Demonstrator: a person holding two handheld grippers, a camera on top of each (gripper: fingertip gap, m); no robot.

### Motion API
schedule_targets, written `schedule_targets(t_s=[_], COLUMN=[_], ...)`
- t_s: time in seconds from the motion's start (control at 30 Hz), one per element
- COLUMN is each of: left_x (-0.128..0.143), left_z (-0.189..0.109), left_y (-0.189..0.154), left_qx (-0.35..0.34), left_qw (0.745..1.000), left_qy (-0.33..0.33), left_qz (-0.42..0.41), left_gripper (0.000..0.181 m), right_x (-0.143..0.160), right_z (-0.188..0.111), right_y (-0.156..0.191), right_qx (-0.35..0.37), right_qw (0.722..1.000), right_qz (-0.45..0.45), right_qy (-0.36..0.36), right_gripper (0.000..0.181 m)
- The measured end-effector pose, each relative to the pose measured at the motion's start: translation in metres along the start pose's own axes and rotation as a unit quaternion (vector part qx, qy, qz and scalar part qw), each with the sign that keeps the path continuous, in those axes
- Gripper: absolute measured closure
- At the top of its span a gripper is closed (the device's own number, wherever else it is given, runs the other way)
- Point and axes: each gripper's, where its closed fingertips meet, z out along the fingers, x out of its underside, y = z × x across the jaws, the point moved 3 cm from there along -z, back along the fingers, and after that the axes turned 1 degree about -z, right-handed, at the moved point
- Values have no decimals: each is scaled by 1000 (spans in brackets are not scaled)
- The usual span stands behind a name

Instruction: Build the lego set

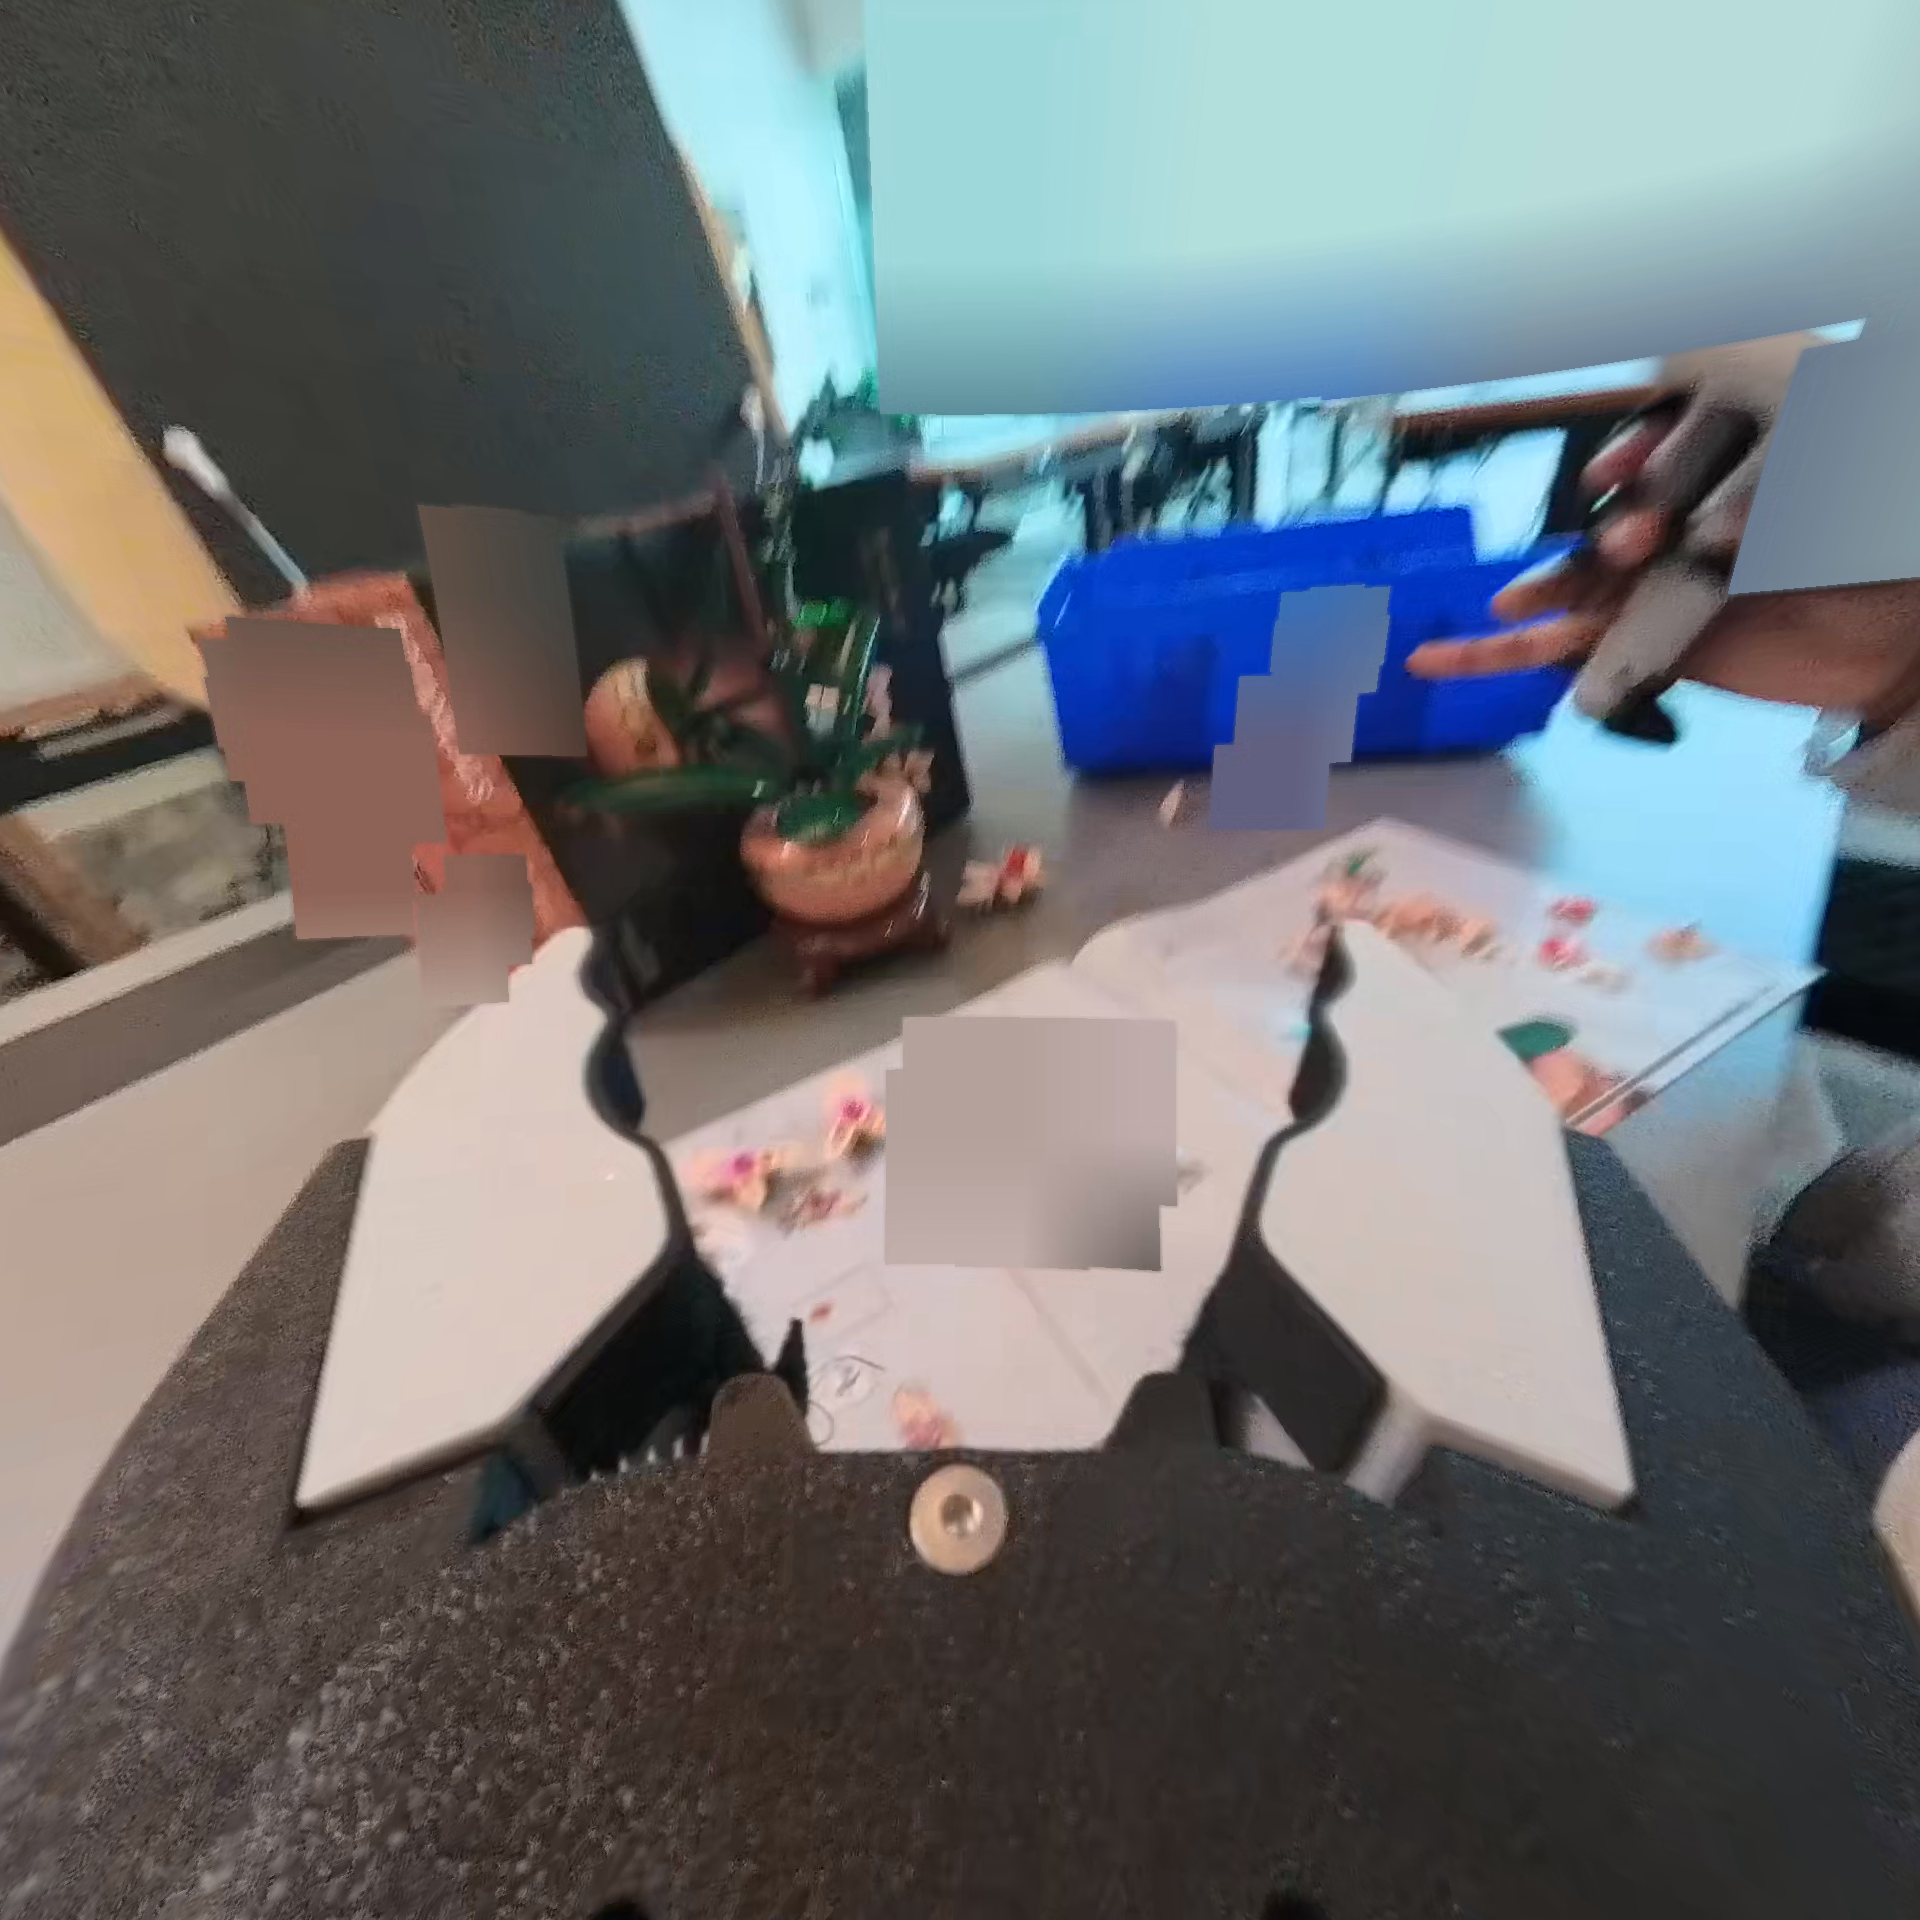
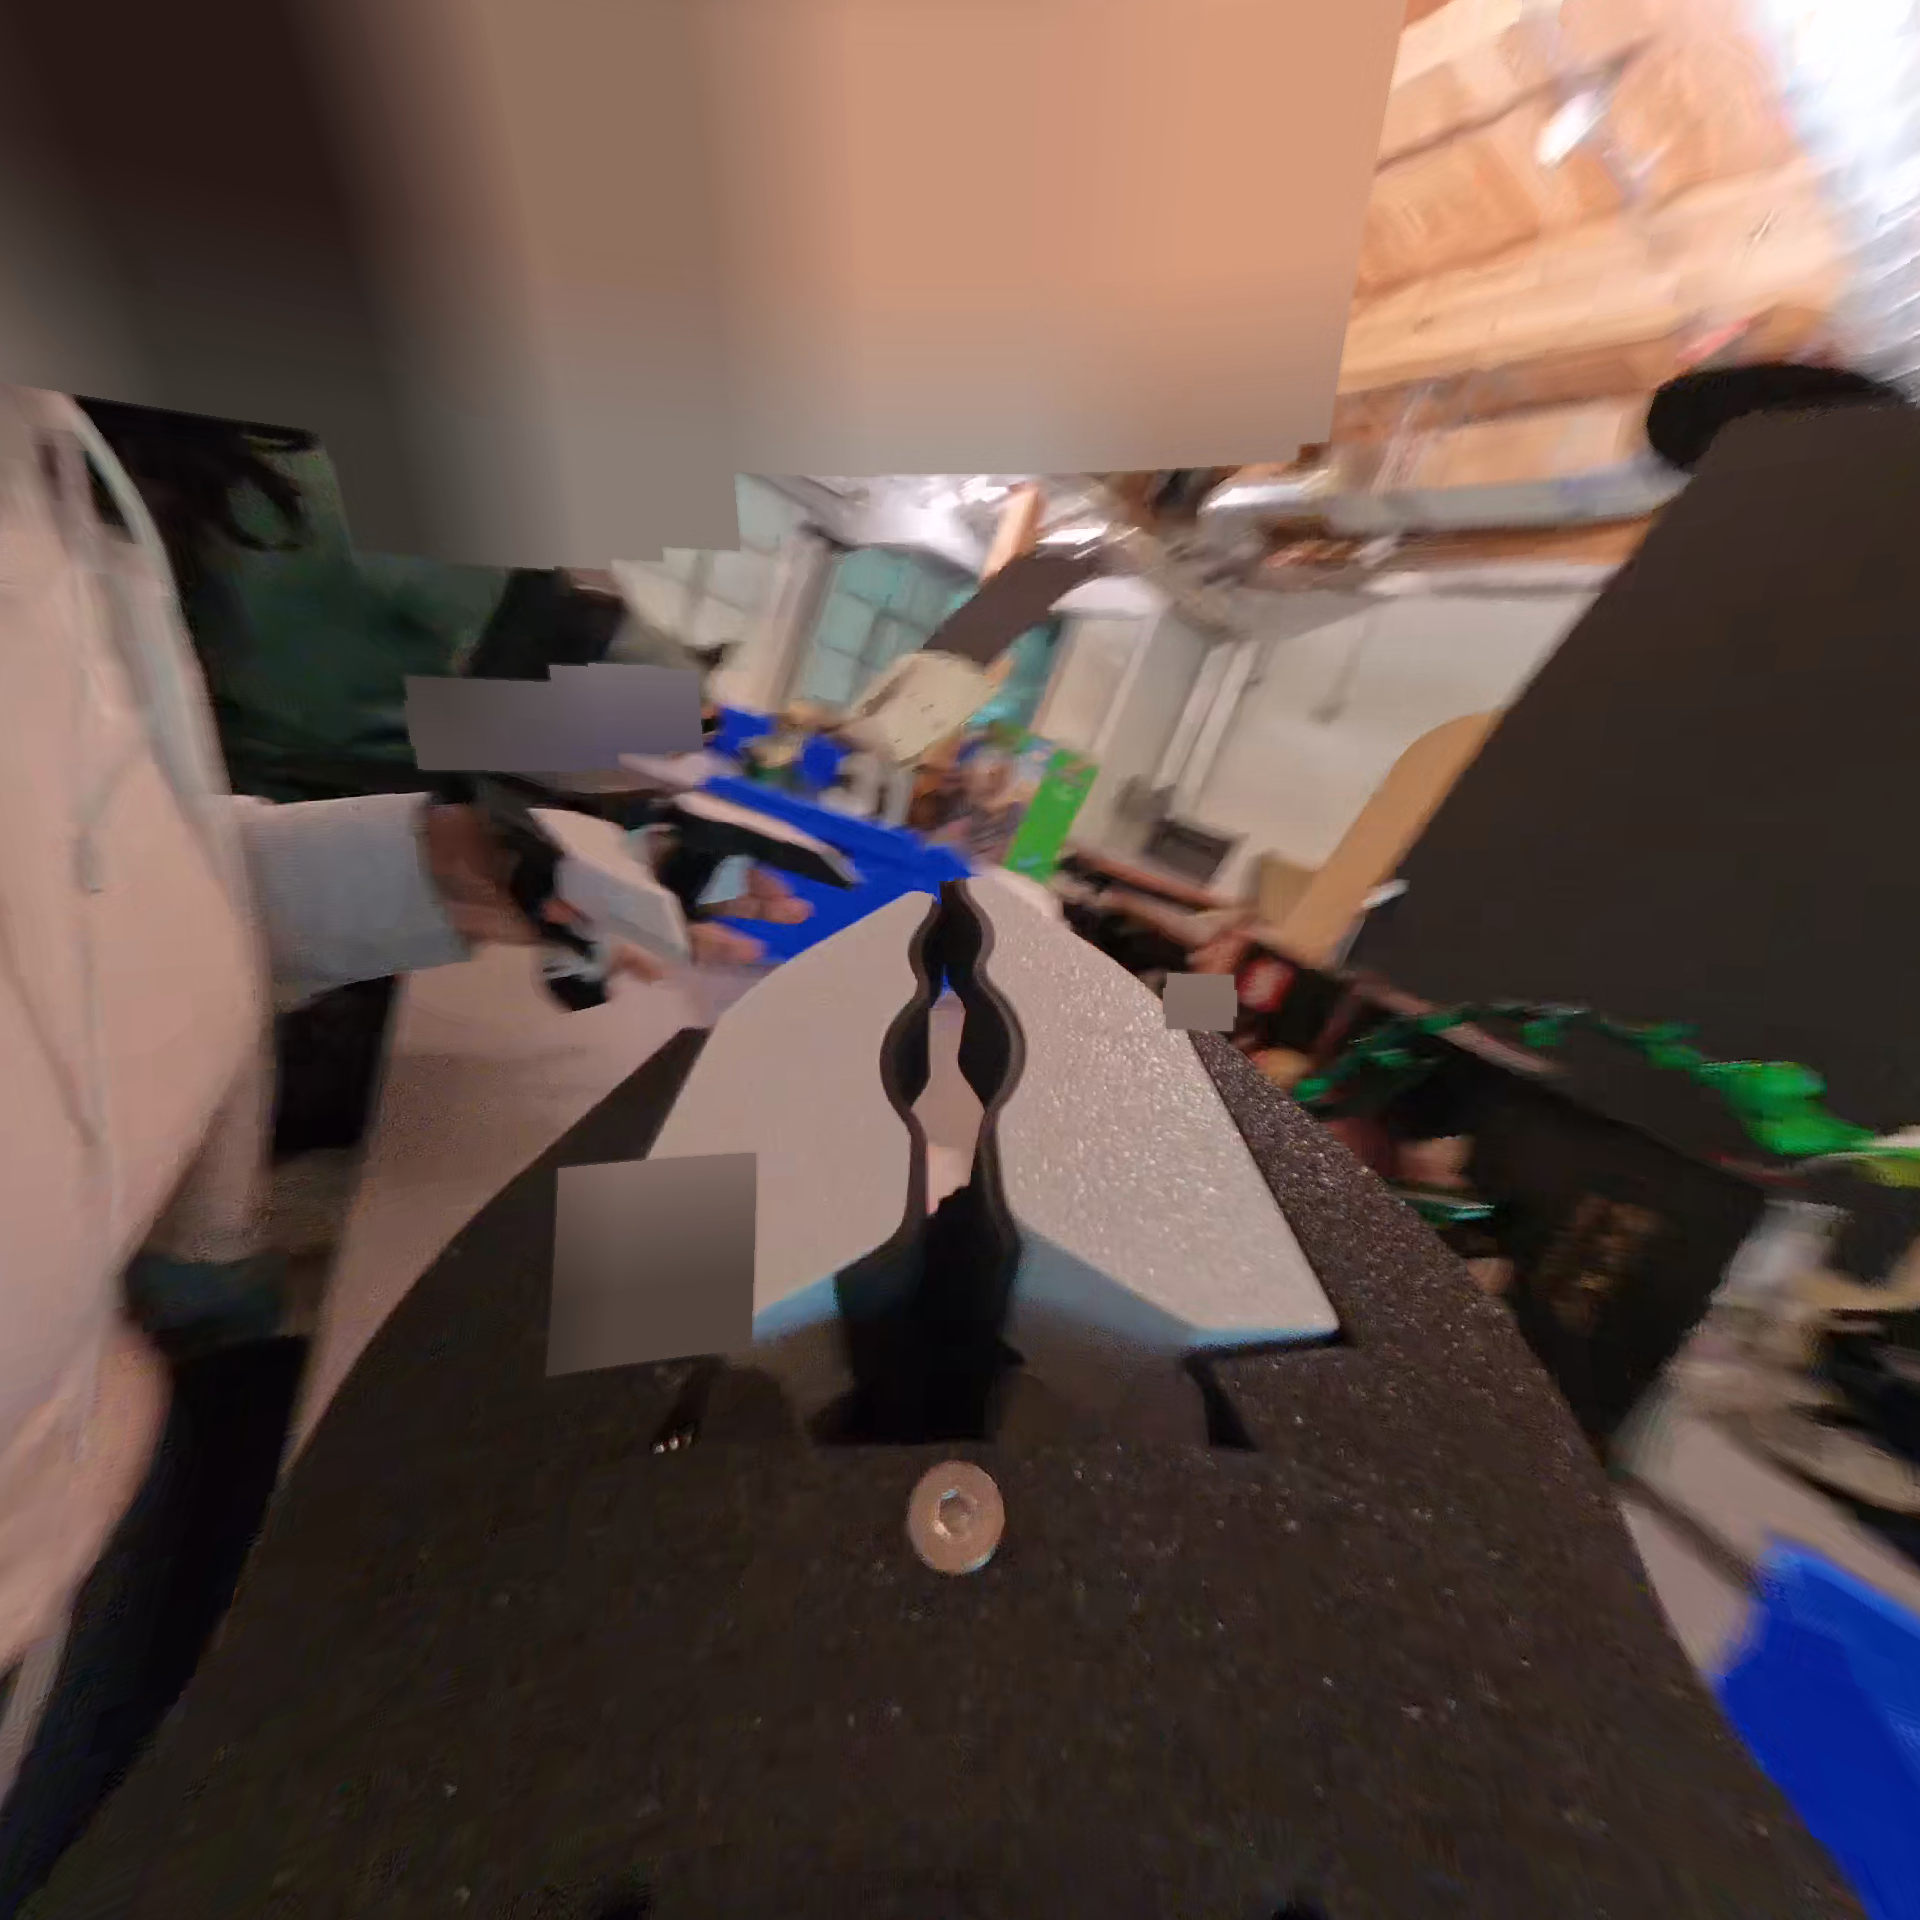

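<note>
A Lego plant (image 1: 831, 831) with green leaves in a pink pot on a brown stand sits on the grey table (image 1: 1091, 821). A small pink and white Lego flower (image 1: 1003, 878) lies just right of it. An open instruction booklet (image 1: 1226, 997) lies under my left gripper (image 1: 961, 940), which is wide open and empty above its pages. My right gripper (image 2: 954, 904) is shut with nothing visible between its tips, raised and pointing across the room. Blurred green Lego leaves (image 2: 1558, 1049) show to its right.
A blue bin (image 1: 1299, 644) stands at the back of the table and also shows in the right wrist view (image 2: 831, 831). A black box (image 1: 644, 883) stands behind the plant. A hand (image 1: 1621, 592) holds the other gripper at the upper right. A person in a light sleeve (image 2: 343, 894) stands at left.
</note>
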Motion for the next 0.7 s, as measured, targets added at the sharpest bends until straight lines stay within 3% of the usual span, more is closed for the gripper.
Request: schedule_targets(t_s=[0.07,0.13,0.17,0.3,0.4,0.5,0.6,0.7], left_x=[12,18,23,45,56,73,85,97], left_z=[0,-4,-5,-12,-13,-2,5,8], left_y=[3,-3,-4,-16,-24,-19,-21,-18], left_qx=[-17,-7,-3,76,135,119,123,107], left_qw=[997,989,987,987,972,950,928,918], left_qy=[39,42,59,134,171,219,250,280], left_qz=[58,141,150,39,-83,-191,-247,-258], left_gripper=[78,147,178,179,171,167,165,164], right_x=[14,36,50,94,131,168,190,198], right_z=[16,34,43,66,76,83,87,89], right_y=[12,16,19,35,35,34,38,46], right_qx=[-81,-96,-111,-260,-366,-432,-459,-469], right_qw=[995,990,986,937,869,814,787,782], right_qz=[55,63,56,-6,-2,30,66,68], right_qy=[33,77,109,233,332,386,408,405], right_gripper=[181,104,88,130,134,150,152,151])
